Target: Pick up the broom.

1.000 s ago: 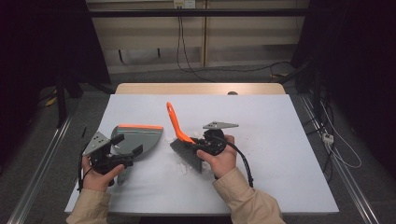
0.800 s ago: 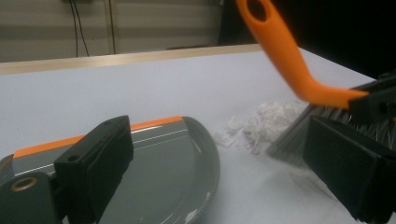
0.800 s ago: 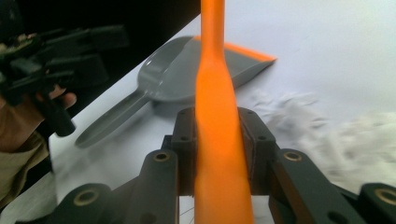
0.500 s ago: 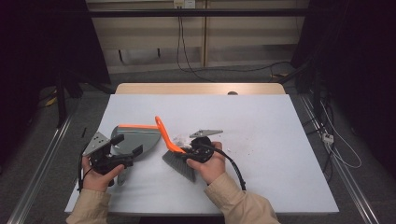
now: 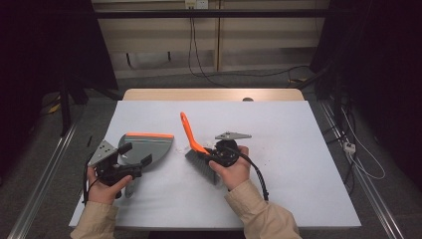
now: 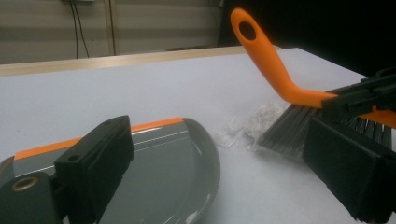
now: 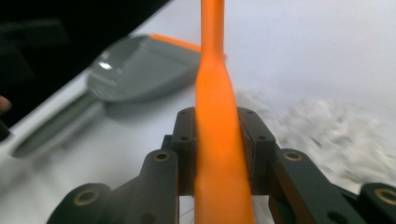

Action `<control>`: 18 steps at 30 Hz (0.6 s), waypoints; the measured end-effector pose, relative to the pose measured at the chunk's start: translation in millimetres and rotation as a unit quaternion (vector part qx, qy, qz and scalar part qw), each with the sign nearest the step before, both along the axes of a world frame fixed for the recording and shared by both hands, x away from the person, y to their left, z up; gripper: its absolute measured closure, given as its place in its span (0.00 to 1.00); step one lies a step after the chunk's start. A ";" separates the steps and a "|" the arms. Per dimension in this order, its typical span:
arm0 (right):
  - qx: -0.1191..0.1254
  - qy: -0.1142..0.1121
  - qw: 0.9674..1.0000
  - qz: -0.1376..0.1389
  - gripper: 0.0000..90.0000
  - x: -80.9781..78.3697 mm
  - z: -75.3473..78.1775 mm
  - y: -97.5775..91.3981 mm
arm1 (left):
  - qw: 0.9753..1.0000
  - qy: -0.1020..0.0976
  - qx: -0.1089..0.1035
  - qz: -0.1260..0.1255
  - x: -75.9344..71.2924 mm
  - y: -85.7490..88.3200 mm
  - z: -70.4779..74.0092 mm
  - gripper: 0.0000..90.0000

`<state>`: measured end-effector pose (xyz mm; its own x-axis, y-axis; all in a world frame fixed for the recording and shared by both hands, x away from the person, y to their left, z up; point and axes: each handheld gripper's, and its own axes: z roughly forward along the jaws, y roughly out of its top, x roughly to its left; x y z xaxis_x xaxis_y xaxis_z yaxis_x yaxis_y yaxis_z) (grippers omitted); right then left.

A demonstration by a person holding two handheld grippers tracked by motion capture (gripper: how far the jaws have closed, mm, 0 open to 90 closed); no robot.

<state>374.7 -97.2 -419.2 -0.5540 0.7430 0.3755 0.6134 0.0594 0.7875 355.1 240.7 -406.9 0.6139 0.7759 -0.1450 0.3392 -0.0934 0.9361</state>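
Observation:
A grey dustpan (image 5: 149, 149) with an orange lip lies on the white table (image 5: 298, 129), its handle running toward the person. My left gripper (image 5: 134, 153) hovers over the pan's rear, jaws wide apart and empty; in the left gripper view (image 6: 219, 140) one jaw stands before the dustpan (image 6: 177, 158). My right gripper (image 5: 214, 152) is shut on the orange handle of a brush (image 5: 191, 142); the right gripper view shows the pads (image 7: 187, 140) pinching that handle (image 7: 217, 93). The dark bristles (image 6: 289, 130) rest on the table just right of the pan, against a small heap of white scraps (image 6: 252, 123).
More white scraps (image 7: 336, 126) lie scattered on the table to the right of the brush. A wooden strip (image 5: 214, 94) borders the far edge. Cables run over the floor behind and to the right, and a metal rail (image 5: 45, 189) runs along the left side.
The brush swept left toward the dustpan half a second ago and has since swung back to the right, handle more upright. The left gripper and the dustpan have stayed put.

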 end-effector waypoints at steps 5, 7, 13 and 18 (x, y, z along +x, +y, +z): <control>0.002 -0.023 1.000 -0.011 0.79 5.4 2.7 21.4 | 1.000 0.000 0.000 0.000 -0.7 -0.3 -0.3 0.09; -0.004 -0.018 1.000 -0.016 0.79 10.7 -1.1 30.8 | 1.000 0.001 -0.001 0.001 -0.9 -0.1 -0.4 0.09; 0.016 0.003 0.999 -0.037 0.79 26.2 -12.4 45.5 | 1.000 0.002 -0.001 0.001 -0.8 0.3 -1.4 0.09; -0.004 0.001 0.998 -0.061 0.79 34.2 -18.7 50.0 | 1.000 0.001 -0.001 0.001 -0.7 -0.3 -1.0 0.09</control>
<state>408.9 -47.2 -437.9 -0.4580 0.8081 0.3706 0.6179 -0.0104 0.7862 354.4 240.4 -407.9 0.6117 0.7769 -0.1489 0.3421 -0.0902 0.9353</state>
